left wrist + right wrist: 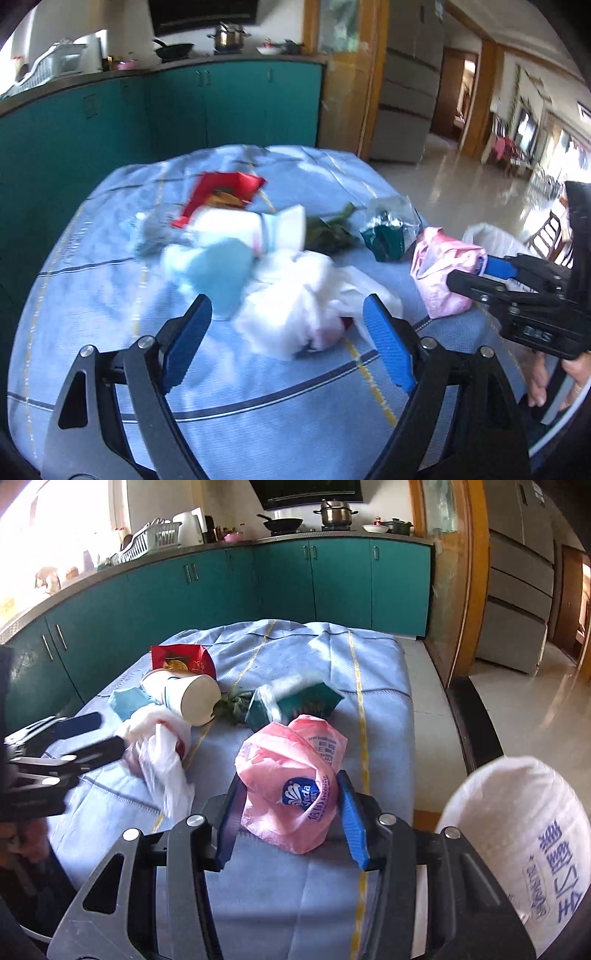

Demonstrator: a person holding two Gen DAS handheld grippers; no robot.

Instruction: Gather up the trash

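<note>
trash strewn over a blue-clothed table, both grippers down at it.

right gripper (pixel 291 819) clamped on the crumpled pink plastic bag (pixel 291 771), blue pads pressing its two sides, at the near right part of the blue tablecloth (pixel 380 672). left gripper (pixel 288 343) spread wide with nothing gripped, poised just short of the white plastic bag (pixel 295 310) lying crumpled mid-table. behind: tipped-over paper cup (pixel 184 698), red snack wrapper (pixel 181 659), green packet (pixel 295 701), light blue wad (pixel 127 701), dark leafy scrap (pixel 232 705). beside the table's right edge, a white lined bin (pixel 517 830).
</note>
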